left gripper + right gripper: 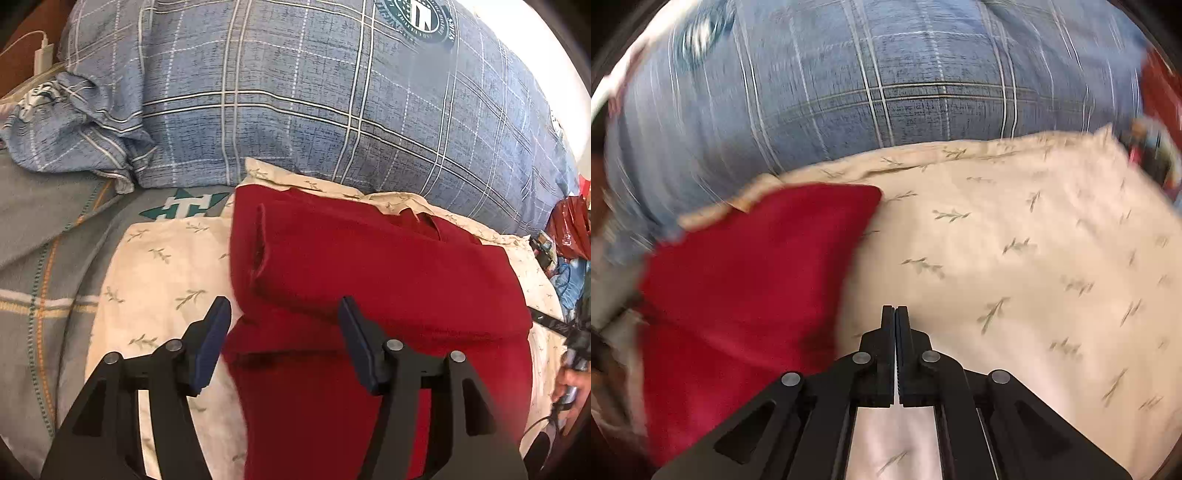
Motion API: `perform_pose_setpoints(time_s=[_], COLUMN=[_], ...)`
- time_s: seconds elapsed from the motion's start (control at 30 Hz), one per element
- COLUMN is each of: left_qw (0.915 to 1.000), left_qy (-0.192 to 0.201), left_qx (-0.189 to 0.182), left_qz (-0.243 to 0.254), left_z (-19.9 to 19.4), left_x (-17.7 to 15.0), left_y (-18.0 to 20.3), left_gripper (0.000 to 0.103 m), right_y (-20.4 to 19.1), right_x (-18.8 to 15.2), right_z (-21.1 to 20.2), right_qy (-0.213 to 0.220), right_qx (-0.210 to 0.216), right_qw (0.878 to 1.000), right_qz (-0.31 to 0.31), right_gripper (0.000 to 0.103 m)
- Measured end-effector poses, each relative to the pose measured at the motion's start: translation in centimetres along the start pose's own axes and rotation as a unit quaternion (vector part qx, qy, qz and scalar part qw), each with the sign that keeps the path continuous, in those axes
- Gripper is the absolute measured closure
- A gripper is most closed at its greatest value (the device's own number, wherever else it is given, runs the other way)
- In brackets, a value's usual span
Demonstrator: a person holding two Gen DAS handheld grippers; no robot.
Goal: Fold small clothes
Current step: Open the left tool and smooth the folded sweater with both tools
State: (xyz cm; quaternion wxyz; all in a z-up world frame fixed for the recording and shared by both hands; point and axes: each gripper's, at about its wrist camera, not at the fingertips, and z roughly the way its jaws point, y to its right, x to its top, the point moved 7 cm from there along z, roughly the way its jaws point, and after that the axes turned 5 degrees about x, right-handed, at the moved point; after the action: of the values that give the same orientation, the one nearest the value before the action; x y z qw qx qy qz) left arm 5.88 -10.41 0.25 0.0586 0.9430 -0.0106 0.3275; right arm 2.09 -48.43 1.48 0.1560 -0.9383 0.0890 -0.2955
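Two grippers here: the left gripper [284,325] has its fingers spread wide, hovering right over the near edge of the partly folded dark red knit garment [369,266] lying on the cream leaf-print sheet [166,258]. The right gripper [895,314], fingers pressed together and empty, sits off to its right side, so left looks nearer

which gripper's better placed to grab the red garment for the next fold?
Left. The left gripper is open with the red garment between its fingers. The right gripper is shut on nothing over the cream cloth, beside the garment.
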Motion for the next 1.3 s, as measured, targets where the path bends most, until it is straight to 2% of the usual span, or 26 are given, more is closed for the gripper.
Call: perform_pose_setpoints(time_s=[0.03,0.1,0.13,0.17,0.23,0.27,0.3,0.33,0.4,0.5,0.57,0.6,0.63,0.67,0.7,0.8,0.87,0.9,1.07,1.2,1.3], left_qw=[1.0,0.9998,0.9997,0.9995,0.9993,0.9991,0.999,0.9989,0.9987,0.9986,0.9985,0.9985,0.9985,0.9986,0.9987,0.9983,0.9982,0.9982,0.9979,0.9976,0.9977], left_qy=[0.003,0.016,0.021,0.025,0.029,0.031,0.033,0.034,0.035,0.043,0.045,0.045,0.043,0.041,0.04,0.039,0.034,0.031,0.015,0.012,0.006], left_qx=[0.004,0.011,0.015,0.017,0.025,0.027,0.03,0.033,0.038,0.031,0.025,0.023,0.021,0.022,0.024,0.04,0.047,0.05,0.06,0.067,0.065], left_qz=[0.001,0.0,0.0,0.001,0.004,0.005,0.007,0.008,0.005,-0.007,-0.018,-0.022,-0.025,-0.024,-0.021,-0.015,-0.014,-0.016,-0.017,-0.011,-0.019], left_z=[-0.4,-1.2,-1.5,-1.7,-2.0,-2.1,-2.3,-2.3,-2.3,-2.3,-2.1,-2.0,-1.7,-1.5,-1.2,-0.3,0.3,0.6,2.2,3.1,3.6], left_x=[-0.1,0.1,0.2,0.3,0.3,0.3,0.1,0.1,0.1,0.4,0.7,0.8,0.9,0.9,1.0,1.2,1.2,1.2,0.9,1.1,1.0], left_y=[-0.2,-0.5,-0.6,-0.7,-0.9,-0.9,-1.0,-1.1,-1.4,-1.7,-1.8,-1.8,-1.7,-1.6,-1.5,-1.4,-1.4,-1.4,-1.7,-1.8,-2.1], left_gripper=[0.044,0.044,0.043,0.042,0.042,0.042,0.041,0.04,0.039,0.039,0.039,0.039,0.039,0.039,0.039,0.039,0.039,0.039,0.037,0.032,0.029], right_y=[-0.2,-1.1,-1.8,-2.3,-3.2,-3.9,-4.5,-5.0,-4.9,-4.2,-2.8,-2.0,-1.6,-1.4,-1.5,-2.9,-4.9,-6.2,-8.7,-7.3,-6.6], right_x=[0.2,0.9,1.1,1.2,0.9,0.7,0.3,-0.3,-0.6,-0.2,0.0,-0.1,-0.3,-0.4,-0.3,1.0,2.0,2.4,3.7,4.5,4.7], right_z=[-0.9,-2.0,-2.0,-1.6,-0.2,0.8,1.8,2.7,3.2,1.7,1.1,1.3,1.4,1.1,0.4,-1.8,-1.8,-1.2,3.1,6.5,7.3], right_qy=[0.014,0.033,0.032,0.027,0.008,-0.005,-0.02,-0.035,-0.032,-0.018,-0.01,-0.015,-0.023,-0.025,-0.015,0.023,0.034,0.036,0.014,-0.004,0.002], right_qx=[0.008,0.008,0.023,0.035,0.049,0.052,0.054,0.047,0.013,0.0,-0.041,-0.063,-0.062,-0.044,-0.024,-0.025,-0.011,-0.003,-0.004,-0.043,-0.046], right_qw=[1.0,0.999,0.999,0.999,0.999,0.999,0.998,0.998,0.998,0.998,0.997,0.996,0.996,0.998,0.999,0.999,0.997,0.997,0.995,0.995,0.995], right_qz=[0.003,-0.012,-0.012,-0.008,-0.004,-0.006,-0.011,-0.024,-0.056,-0.065,-0.068,-0.065,-0.058,-0.045,-0.032,-0.042,-0.064,-0.075,-0.095,-0.088,-0.089], right_gripper=[0.092,0.062,0.035,0.032,0.034,0.039,0.048,0.073,0.081,0.092,0.103,0.103,0.103,0.101,0.098,0.086,0.058,0.055,0.06,0.06,0.06])
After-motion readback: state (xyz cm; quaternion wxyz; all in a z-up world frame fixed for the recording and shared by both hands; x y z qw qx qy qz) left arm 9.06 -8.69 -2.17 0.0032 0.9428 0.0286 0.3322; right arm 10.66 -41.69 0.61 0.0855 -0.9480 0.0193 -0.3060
